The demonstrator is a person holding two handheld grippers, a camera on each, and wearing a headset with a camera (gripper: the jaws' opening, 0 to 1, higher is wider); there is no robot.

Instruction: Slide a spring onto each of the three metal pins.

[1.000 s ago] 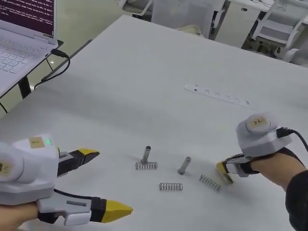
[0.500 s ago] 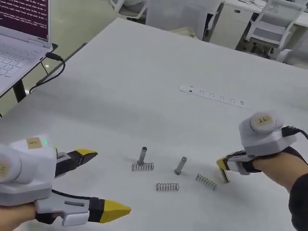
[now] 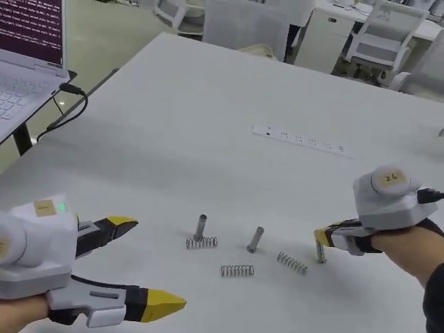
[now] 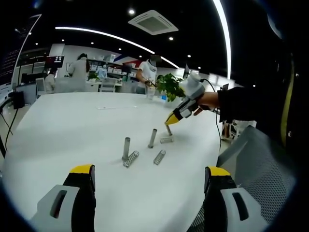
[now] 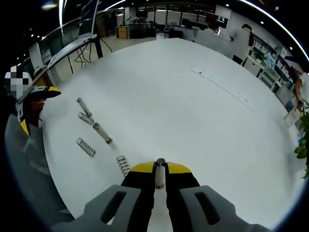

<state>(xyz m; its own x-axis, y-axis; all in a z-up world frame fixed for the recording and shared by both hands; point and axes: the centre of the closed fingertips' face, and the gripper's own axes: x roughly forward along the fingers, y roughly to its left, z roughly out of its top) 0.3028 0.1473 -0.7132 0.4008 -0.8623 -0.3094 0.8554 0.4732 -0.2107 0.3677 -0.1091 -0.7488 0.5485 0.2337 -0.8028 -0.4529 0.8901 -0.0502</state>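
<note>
- The left gripper (image 3: 154, 262) hovers low at the near left of the white counter (image 3: 208, 139). Its yellow-tipped jaws are spread wide, with nothing between them.
- The right gripper (image 3: 320, 238) is at the near right, its jaws pinched narrow on a metal pin. This held pin (image 3: 321, 252) hangs roughly upright from the jaw tips, its lower end at or just above the counter; I cannot tell which.
- In the right gripper view, the pin's rounded end shows between the closed yellow tips.
- Two more pins stand on the counter between the grippers: the left pin (image 3: 200, 227) and, to its right, the middle pin (image 3: 255, 238).
- All three springs lie flat on the counter, none of them on a pin.
- The first spring (image 3: 201, 243) lies against the foot of the left pin.
- The second spring (image 3: 236, 270) lies nearer the person, in front of the gap between the two standing pins.
- The third spring (image 3: 292, 262) lies between the middle pin and the held pin, closer to the held one.
- Farther back, a white power strip (image 3: 305, 141) lies on the counter.
- An open laptop (image 3: 28, 41) sits on a side table at the far left.
</note>
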